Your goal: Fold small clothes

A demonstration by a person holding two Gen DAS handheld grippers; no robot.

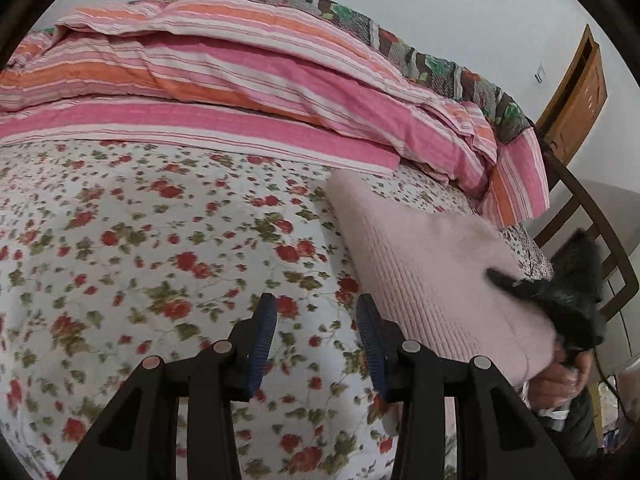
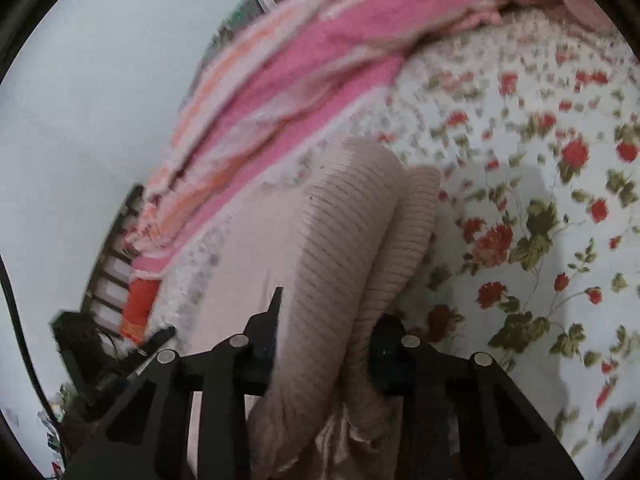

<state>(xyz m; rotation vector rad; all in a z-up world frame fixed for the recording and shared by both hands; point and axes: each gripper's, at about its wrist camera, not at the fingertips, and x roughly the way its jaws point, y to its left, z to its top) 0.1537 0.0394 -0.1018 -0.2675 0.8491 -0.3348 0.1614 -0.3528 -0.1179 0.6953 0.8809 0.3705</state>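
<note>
A pale pink ribbed knit garment (image 1: pixel 432 276) lies folded on the floral bed sheet (image 1: pixel 160 248) at the right. My left gripper (image 1: pixel 316 336) is open and empty, just left of the garment's near edge. My right gripper (image 1: pixel 560 300) shows blurred at the garment's right edge. In the right wrist view my right gripper (image 2: pixel 324 344) is shut on a thick fold of the garment (image 2: pixel 336 248), which bulges up between the jaws and hides the fingertips.
A pink and orange striped quilt (image 1: pixel 248 80) is heaped along the far side of the bed. A dark metal bed frame (image 1: pixel 592 236) and a wooden cabinet (image 1: pixel 576 92) stand at the right. A white wall (image 2: pixel 100 100) is behind.
</note>
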